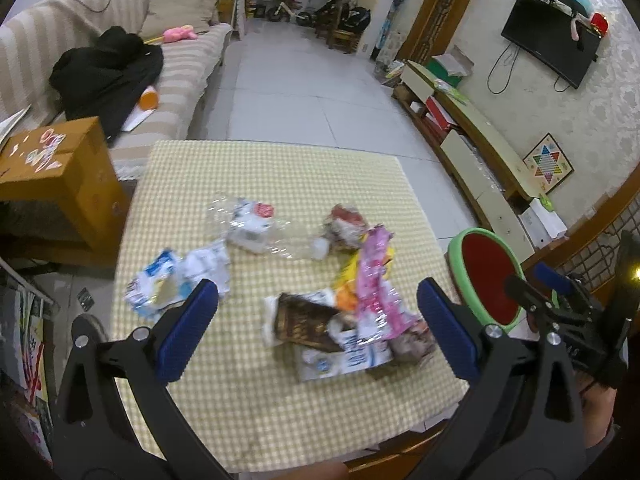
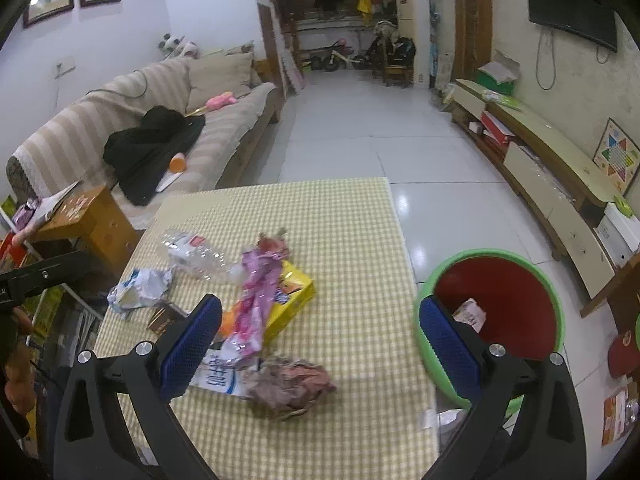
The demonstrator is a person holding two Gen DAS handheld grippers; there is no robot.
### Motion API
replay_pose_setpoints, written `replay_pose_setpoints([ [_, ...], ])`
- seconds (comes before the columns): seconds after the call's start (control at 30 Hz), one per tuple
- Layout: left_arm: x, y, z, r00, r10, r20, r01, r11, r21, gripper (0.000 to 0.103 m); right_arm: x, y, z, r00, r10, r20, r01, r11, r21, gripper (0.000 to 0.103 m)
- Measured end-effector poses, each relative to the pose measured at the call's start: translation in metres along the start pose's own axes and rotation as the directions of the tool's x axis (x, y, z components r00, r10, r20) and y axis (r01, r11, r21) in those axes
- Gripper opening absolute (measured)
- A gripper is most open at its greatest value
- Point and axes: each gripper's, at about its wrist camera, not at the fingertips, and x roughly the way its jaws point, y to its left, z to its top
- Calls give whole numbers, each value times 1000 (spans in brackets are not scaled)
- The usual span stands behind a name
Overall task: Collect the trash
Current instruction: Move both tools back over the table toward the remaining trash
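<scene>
Trash lies on a yellow checked table [image 1: 272,176] [image 2: 352,232]: a crushed clear bottle [image 1: 256,228] [image 2: 196,256], crumpled blue-white wrappers [image 1: 172,280] [image 2: 140,286], a pink wrapper [image 1: 376,280] [image 2: 256,300], a yellow box [image 2: 294,294], a brown packet [image 1: 304,322], a white-blue carton [image 1: 344,356] [image 2: 220,378] and a crumpled brownish wad [image 2: 292,384]. A green-rimmed red bin [image 1: 490,280] [image 2: 504,304] stands right of the table with one scrap inside [image 2: 470,314]. My left gripper [image 1: 316,320] is open above the pile. My right gripper [image 2: 320,332] is open and empty, over the table's right edge.
A striped sofa [image 1: 188,64] with black clothes stands at the left, a wooden side cabinet [image 1: 60,176] beside the table. A low TV cabinet [image 2: 560,176] runs along the right wall. White tiled floor [image 2: 360,128] stretches beyond the table.
</scene>
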Motion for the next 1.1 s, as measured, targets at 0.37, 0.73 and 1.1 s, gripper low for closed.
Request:
replay_pose_setpoints([
  [0.37, -8, 56, -9, 999, 40, -25, -41, 998, -43, 98, 14, 37, -14, 998, 22, -52, -25, 999, -46, 96],
  [0.73, 22, 89, -18, 993, 49, -107, -58, 994, -90, 98, 43, 51, -13, 995, 29, -96, -35, 998, -55, 96],
  [1.1, 75, 92, -2, 986, 53, -159, -66, 995, -77, 97, 95, 54, -1, 987, 39, -153, -47, 998, -45, 95],
])
